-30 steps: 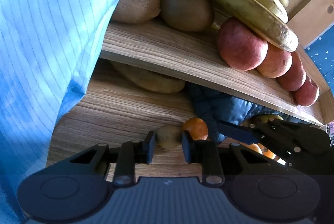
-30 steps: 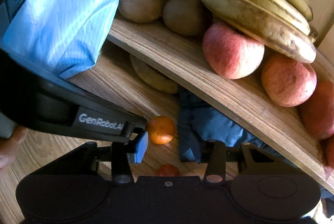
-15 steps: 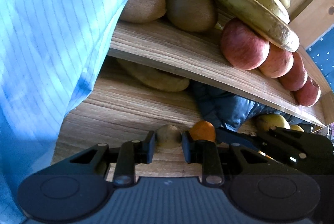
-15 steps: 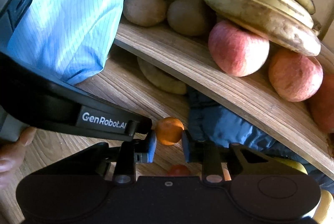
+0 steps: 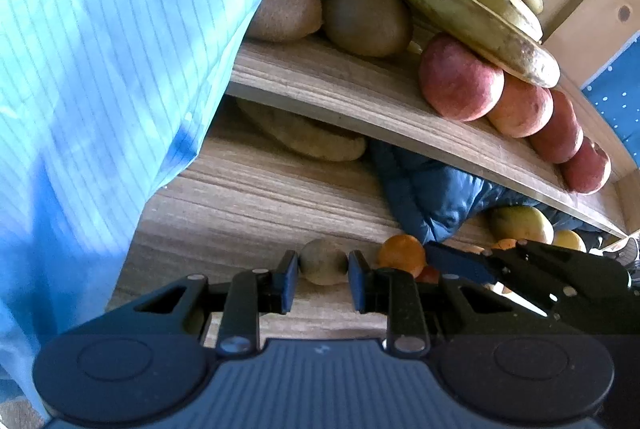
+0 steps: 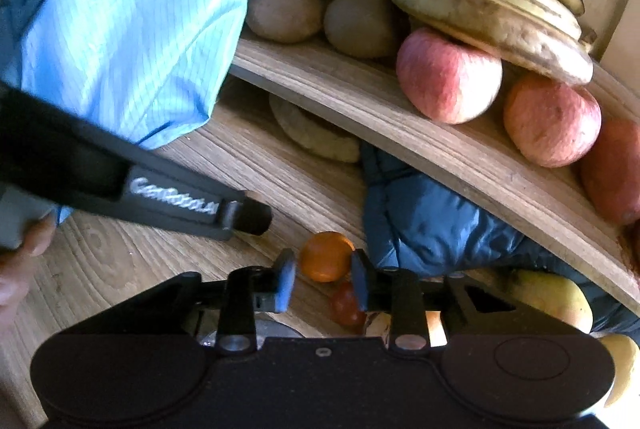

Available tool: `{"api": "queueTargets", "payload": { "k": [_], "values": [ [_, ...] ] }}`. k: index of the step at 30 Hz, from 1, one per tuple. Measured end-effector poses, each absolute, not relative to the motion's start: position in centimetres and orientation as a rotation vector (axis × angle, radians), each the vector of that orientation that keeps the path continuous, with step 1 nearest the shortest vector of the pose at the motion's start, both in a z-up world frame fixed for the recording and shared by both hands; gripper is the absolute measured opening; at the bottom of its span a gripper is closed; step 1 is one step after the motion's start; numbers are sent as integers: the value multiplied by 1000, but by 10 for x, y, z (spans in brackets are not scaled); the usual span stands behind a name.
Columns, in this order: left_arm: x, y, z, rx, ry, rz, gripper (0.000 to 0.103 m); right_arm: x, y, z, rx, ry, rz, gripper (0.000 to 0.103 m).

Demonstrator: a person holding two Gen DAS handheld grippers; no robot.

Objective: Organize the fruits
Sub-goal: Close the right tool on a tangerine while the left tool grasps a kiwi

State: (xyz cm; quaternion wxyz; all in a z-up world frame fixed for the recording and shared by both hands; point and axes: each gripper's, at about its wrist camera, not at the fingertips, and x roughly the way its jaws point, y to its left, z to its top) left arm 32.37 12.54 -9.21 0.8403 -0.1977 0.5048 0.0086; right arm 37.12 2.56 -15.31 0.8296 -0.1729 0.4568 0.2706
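My left gripper (image 5: 323, 264) is shut on a small brown kiwi (image 5: 323, 261), low over the wooden lower shelf (image 5: 248, 205). Just right of it lies a small orange (image 5: 401, 253), with a blue pad of the right gripper (image 5: 456, 263) beside it. In the right wrist view the orange (image 6: 326, 256) sits between the tips of my right gripper (image 6: 324, 269). Its jaws are opening, and a thin gap shows at the left pad. The left gripper's body (image 6: 172, 197) crosses that view from the left.
The curved upper shelf (image 5: 360, 101) holds two kiwis (image 5: 366, 19), several red apples (image 5: 460, 77) and bananas (image 5: 476, 21). Below lie a brown oblong fruit (image 5: 308, 137), a dark blue quilted cloth (image 5: 432, 197), yellow-green fruit (image 6: 552, 299) and a small red fruit (image 6: 346, 303). A light blue sleeve (image 5: 100, 69) fills the left.
The right gripper's jaws narrowed from wide apart and came up around the orange, which now sits between their tips. The left gripper kept its hold on the kiwi.
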Motion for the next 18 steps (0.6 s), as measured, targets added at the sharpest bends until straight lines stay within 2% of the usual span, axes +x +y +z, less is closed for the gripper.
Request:
{"api": "queueTargets", "payload": {
  "k": [6, 12, 18],
  "values": [
    [322, 124, -90, -413, 1060, 33, 29, 377, 26, -163, -361, 982, 553, 36],
    [318, 124, -86, -407, 1053, 54, 29, 378, 25, -165, -349, 982, 561, 32],
    [309, 117, -84, -398, 1056, 52, 29, 364, 15, -149, -319, 943, 583, 32]
  ]
}}
